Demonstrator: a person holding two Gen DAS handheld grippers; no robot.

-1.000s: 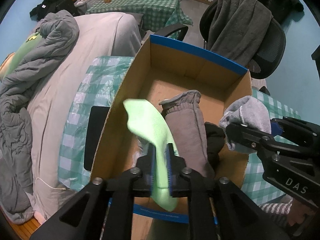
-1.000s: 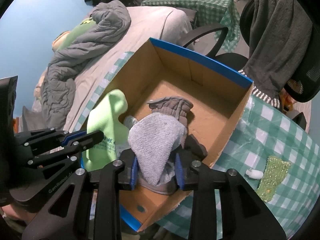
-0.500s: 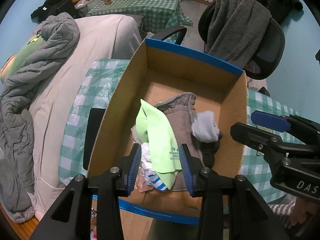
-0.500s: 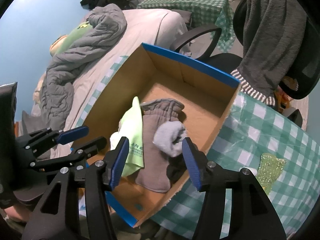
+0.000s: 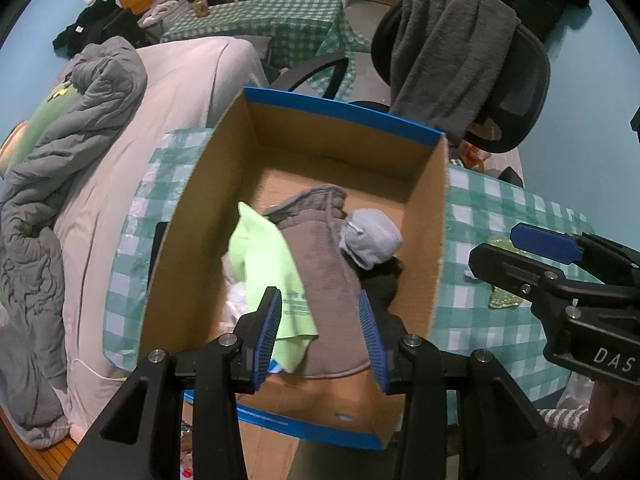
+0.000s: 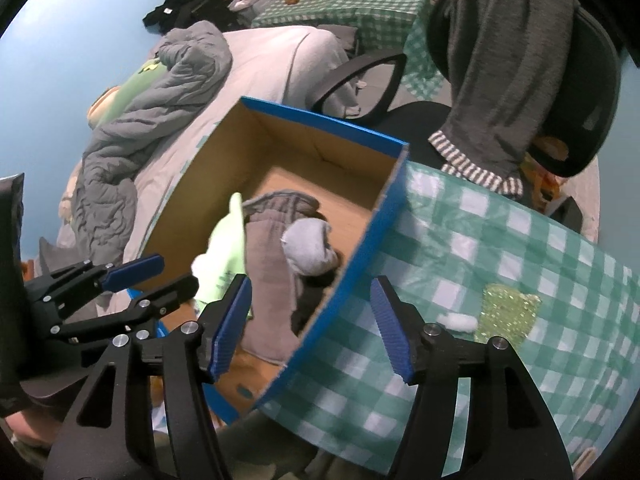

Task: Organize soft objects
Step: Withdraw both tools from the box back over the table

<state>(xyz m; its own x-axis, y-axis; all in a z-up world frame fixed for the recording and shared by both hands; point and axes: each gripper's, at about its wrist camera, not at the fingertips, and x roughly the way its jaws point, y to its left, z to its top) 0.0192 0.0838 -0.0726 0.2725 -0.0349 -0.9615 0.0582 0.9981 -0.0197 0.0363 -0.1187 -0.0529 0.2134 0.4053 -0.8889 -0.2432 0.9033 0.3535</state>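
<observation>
1. Looks mostly done on the soft stuff: green cloth, brown-grey sock and rolled light grey sock all lying inside the cardboard box, bunched toward the near end, with something dark under the grey one.
2. Left gripper jaws just been opening, now standing apart above the green cloth and brown sock, nothing pinched between the pads.
3. Right gripper same deal, jaws just been opening, spread wide and empty, straddling the box's blue-edged wall from above.
4. Still out on the checked tablecloth: a glittery green piece and a small white thing just beside it. Can't tell if either counts as soft.
5. Probably those two next, if they belong in the box.
</observation>
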